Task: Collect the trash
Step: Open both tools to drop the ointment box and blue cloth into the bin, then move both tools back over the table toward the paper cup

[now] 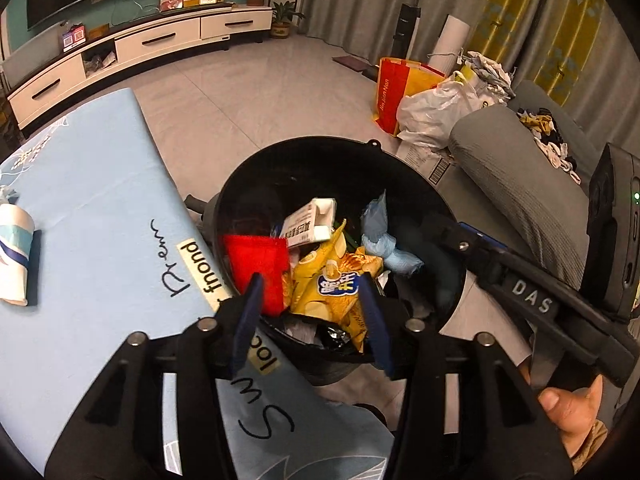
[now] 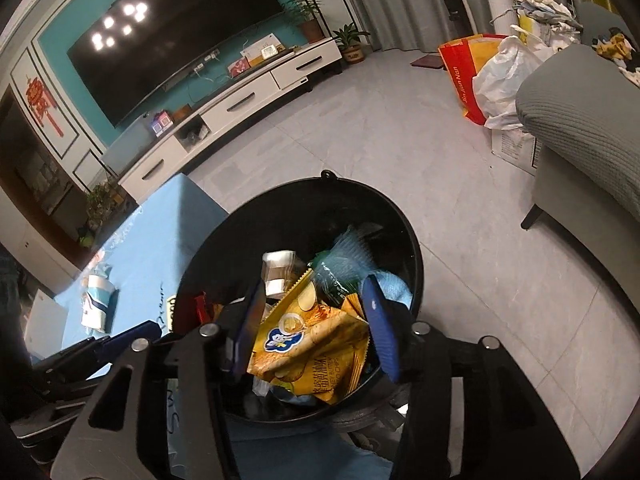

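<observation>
Left wrist view: at 9 o'clock a counter [image 1: 100, 184] covered in a pale blue cloth carries a crumpled white and blue paper cup [image 1: 14, 252] lying on its side near the left edge. Just right of the counter, at the centre, stands a round black trash bin [image 1: 256, 168], its rim touching the cloth's edge. Inside the bin, from left to right, lie a red wrapper [image 1: 258, 268], a white carton [image 1: 310, 222], a yellow chip bag [image 1: 332, 288] and a crumpled pale blue wad [image 1: 388, 248]. The left claw [image 1: 310, 320] hangs above the bin at 6 o'clock, its blue fingers [image 1: 246, 320] standing moderately apart with nothing pressed between them; the red wrapper appears blurred just beyond the left finger. At 4 o'clock the right claw's black body reaches over the bin rim, with a hand [image 1: 568, 412] gripping it.

Right wrist view: the counter and paper cup [image 2: 98, 300] sit at 8 o'clock, the left claw's dark arm below them. The trash bin [image 2: 280, 208] fills the centre. The right claw [image 2: 316, 328] hovers over it at 6 o'clock, fingers moderately apart and empty, the yellow chip bag [image 2: 316, 344] lying in the bin beneath the gap. A grey sofa [image 2: 584, 120] stands at 3 o'clock.
</observation>
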`<state>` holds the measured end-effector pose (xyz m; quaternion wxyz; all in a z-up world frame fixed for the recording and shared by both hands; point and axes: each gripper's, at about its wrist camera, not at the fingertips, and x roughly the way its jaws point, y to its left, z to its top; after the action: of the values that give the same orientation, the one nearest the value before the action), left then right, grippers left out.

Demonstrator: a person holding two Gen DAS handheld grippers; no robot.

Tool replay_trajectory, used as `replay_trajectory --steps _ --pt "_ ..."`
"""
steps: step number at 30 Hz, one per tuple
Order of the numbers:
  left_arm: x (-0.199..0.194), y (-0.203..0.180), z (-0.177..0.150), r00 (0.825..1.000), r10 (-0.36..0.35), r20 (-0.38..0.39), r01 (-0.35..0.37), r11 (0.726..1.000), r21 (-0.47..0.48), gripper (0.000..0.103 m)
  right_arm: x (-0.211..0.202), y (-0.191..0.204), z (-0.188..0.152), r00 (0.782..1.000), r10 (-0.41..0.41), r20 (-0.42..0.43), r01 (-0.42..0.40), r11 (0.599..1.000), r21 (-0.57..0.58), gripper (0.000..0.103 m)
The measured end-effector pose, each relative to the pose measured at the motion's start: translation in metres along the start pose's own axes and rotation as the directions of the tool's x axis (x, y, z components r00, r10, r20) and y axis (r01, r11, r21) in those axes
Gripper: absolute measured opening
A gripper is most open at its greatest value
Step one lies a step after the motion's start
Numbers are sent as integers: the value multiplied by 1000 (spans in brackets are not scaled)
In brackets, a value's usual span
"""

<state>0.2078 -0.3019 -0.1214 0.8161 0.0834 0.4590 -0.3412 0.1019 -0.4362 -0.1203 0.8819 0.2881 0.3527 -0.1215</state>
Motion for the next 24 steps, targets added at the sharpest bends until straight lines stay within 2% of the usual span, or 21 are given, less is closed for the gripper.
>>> replay_trajectory --steps 5,7,9,12,17,24 --pt "-15 3 -3 999 30 29 -31 1000 3 71 -14 1 -1 1000 7 13 -7 1000 11 67" --pt "-25 5 -6 998 44 45 -43 999 -7 85 -20 3 -3 1000 11 10 -11 1000 11 70" --pt "-34 8 -9 996 71 55 -71 997 -9 90 -26 5 -5 1000 15 7 -15 1000 14 82" --pt "-52 13 -17 991 109 80 -108 994 -15 100 -34 9 -7 1000 21 -3 -21 1000 9 90" --pt "-82 31 -36 986 144 90 -140 989 -49 100 -46 24 -12 1000 19 -22 -20 999 -35 99" --pt "-130 60 -75 968 224 113 -211 970 -117 100 -59 59 -28 998 19 -59 -27 990 -139 99"
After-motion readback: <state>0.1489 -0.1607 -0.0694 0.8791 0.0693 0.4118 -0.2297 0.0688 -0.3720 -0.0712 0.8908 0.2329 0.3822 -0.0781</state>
